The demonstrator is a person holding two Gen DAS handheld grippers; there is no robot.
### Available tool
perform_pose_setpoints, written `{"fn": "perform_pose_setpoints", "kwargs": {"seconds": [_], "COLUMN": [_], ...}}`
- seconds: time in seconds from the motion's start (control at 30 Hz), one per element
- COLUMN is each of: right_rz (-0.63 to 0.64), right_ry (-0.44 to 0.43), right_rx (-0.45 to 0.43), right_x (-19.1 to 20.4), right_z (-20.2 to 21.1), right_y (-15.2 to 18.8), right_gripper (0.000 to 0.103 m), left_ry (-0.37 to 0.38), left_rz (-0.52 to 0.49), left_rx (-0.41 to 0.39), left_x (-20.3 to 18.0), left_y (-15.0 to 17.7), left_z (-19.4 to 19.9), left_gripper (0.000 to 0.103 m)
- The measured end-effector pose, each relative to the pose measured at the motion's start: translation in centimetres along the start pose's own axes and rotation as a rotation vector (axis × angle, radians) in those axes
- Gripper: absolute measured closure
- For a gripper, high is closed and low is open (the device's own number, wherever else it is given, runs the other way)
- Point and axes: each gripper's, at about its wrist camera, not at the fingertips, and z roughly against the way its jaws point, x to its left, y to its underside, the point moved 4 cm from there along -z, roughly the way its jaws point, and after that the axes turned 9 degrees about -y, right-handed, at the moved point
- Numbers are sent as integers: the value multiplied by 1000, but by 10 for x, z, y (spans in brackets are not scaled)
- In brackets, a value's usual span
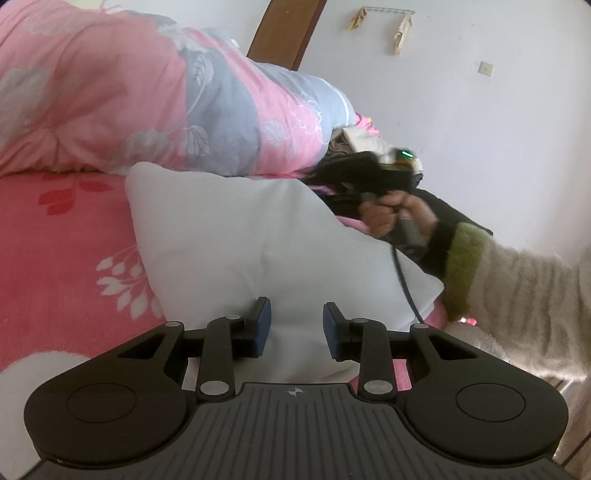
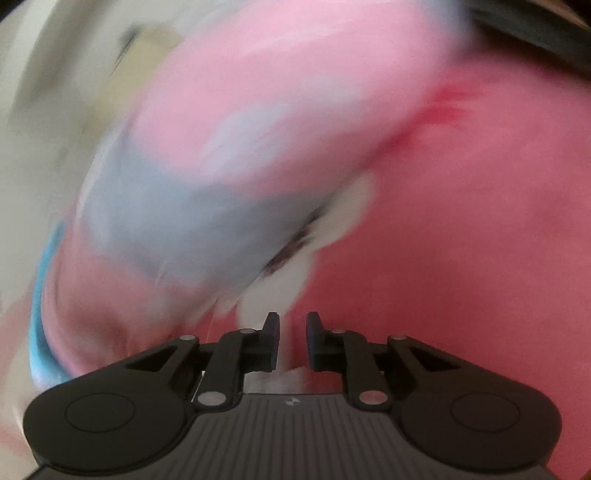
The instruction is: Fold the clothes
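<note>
Over a pink bedspread (image 1: 55, 266), the left gripper (image 1: 296, 325) hangs with its blue-padded fingers (image 1: 263, 314) apart and nothing between them, poised above the near edge of a white garment (image 1: 240, 236) lying flat on the bed. Beyond the cloth, a bunched quilt (image 1: 147, 103) in pink and grey with a leaf pattern rises against a white wall (image 1: 480, 129), where a wooden headboard (image 1: 286, 29) and a small hook rack (image 1: 384, 26) show. To the right, a person's hand (image 1: 391, 214) grips the handle of the right gripper (image 1: 373, 173), its body dark with a green light; a fuzzy cream sleeve (image 1: 524, 295) with a green and black cuff trails from the wrist, and a black cable (image 1: 404, 280) hangs down across the white garment's corner.

From the right wrist camera, the right gripper's fingers (image 2: 271, 332) stand apart with a modest gap, holding nothing. Heavy blur smears the scene beyond: pale white fabric (image 2: 269, 291) just ahead of the tips, the pink and grey quilt to the left, the pink bedspread to the right.
</note>
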Motion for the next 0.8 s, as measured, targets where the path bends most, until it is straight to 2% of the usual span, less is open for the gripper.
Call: {"fn": "perform_pose_setpoints", "kwargs": {"seconds": [0.03,0.07,0.23,0.33,0.4,0.47,0.63,0.7,0.77,0.8], "right_rz": [-60,-65,-29,52,127,199,308,377,418,437], "right_ry": [-39,-54,-105,-40,22,71,97,152,181,194], "right_rx": [-52,-56,-28,58,90,98,111,132,143,148], "right_x": [-5,-1,34,58,68,77,87,88,86,86], "right_z": [15,30,103,125,137,145,147,140,138,136], "right_y": [-3,1,32,67,88,106,131,140,148,151], "right_gripper": [86,85,82,72,71,71,69,69,75,91], "left_ry": [-2,-3,-12,-37,-62,-95,-176,-209,-244,-261], "left_rz": [2,2,15,24,25,26,29,33,51,60], "left_rx": [1,3,0,-11,-14,-8,7,11,20,26], "left_x": [-1,-1,-3,-5,-6,-5,-2,0,3,5], "left_y": [-1,-1,-6,-8,-9,-9,-7,-7,-5,-4], "left_z": [0,0,4,10,15,20,33,38,41,42], "left_gripper": [72,72,72,71,71,71,71,71,71,71]}}
